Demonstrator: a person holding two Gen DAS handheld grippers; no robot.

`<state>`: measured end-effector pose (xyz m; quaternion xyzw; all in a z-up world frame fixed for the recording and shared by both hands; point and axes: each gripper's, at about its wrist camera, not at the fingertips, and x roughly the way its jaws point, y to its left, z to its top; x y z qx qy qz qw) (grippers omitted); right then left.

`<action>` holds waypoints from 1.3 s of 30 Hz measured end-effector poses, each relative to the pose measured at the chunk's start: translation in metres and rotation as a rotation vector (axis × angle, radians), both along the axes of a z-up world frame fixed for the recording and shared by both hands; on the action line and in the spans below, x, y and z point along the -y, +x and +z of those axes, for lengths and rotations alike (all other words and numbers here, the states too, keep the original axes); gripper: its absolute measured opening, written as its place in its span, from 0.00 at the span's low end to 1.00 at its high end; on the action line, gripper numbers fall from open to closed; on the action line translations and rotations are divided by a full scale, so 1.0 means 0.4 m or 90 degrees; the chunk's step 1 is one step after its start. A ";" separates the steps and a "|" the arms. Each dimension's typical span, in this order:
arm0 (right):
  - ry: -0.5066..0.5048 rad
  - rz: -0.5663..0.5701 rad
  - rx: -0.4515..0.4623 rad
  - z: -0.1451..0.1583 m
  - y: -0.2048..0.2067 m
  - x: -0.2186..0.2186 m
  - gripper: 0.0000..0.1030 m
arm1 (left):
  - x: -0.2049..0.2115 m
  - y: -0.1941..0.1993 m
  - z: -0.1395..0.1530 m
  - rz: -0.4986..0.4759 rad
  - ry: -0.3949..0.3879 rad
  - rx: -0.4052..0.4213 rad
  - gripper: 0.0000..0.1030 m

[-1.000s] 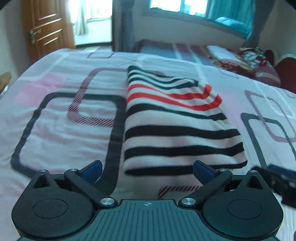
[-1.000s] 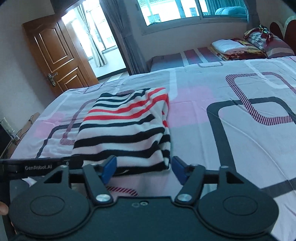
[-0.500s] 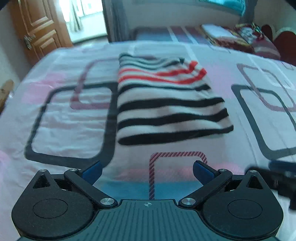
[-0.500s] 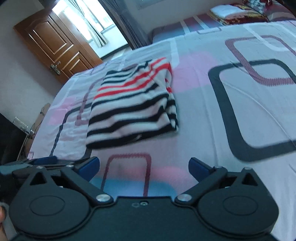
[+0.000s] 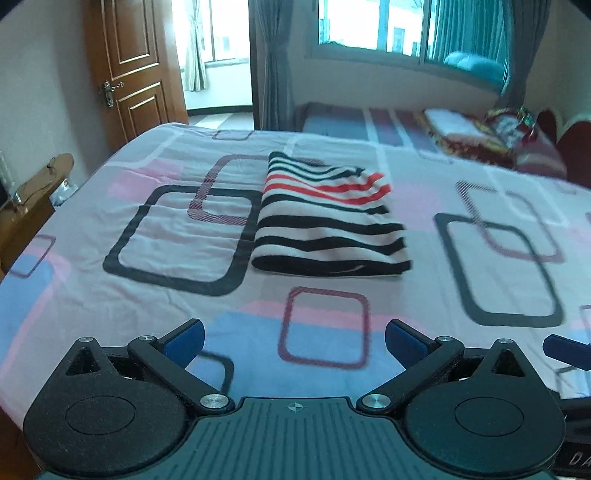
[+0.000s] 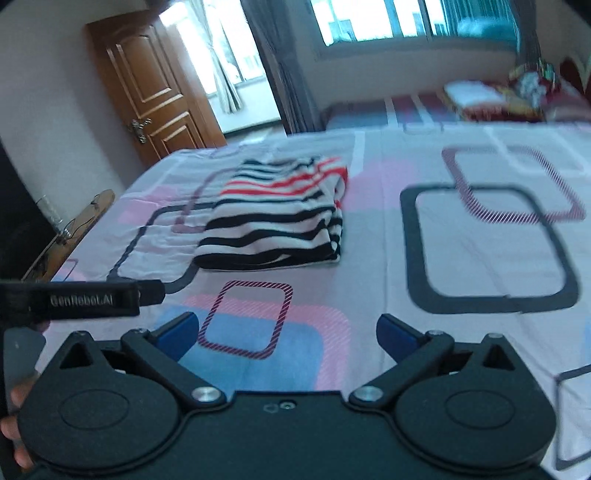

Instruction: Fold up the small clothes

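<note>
A folded striped garment (image 5: 328,221), white with black and red stripes, lies flat on the bed (image 5: 147,288); it also shows in the right wrist view (image 6: 280,218). My left gripper (image 5: 293,341) is open and empty, hovering near the bed's front edge, well short of the garment. My right gripper (image 6: 288,332) is open and empty too, pulled back from the garment. The left gripper's body (image 6: 85,299) shows at the left of the right wrist view.
The bed sheet (image 6: 480,240) has square patterns. A wooden door (image 5: 133,74) stands at the back left, a wooden side table (image 5: 33,199) by the bed's left edge. Folded bedding (image 5: 480,136) lies at the far right. A window (image 5: 388,26) is behind.
Both grippers have pulled back and risen away from the folded garment, which stays in place on the bed. Both stay open.
</note>
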<state>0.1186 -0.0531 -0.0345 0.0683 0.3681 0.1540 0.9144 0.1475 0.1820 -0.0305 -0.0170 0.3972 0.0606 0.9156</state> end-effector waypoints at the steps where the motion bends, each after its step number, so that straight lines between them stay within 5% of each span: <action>1: -0.011 0.005 0.016 0.017 -0.030 0.003 0.99 | 0.004 -0.027 0.014 -0.002 0.003 0.004 1.00; 14: -0.076 -0.089 0.225 0.202 -0.328 0.066 0.99 | 0.040 -0.284 0.143 0.008 0.016 0.082 1.00; 39: -0.050 -0.105 0.218 0.215 -0.386 0.096 0.99 | 0.074 -0.384 0.196 0.016 0.046 0.132 1.00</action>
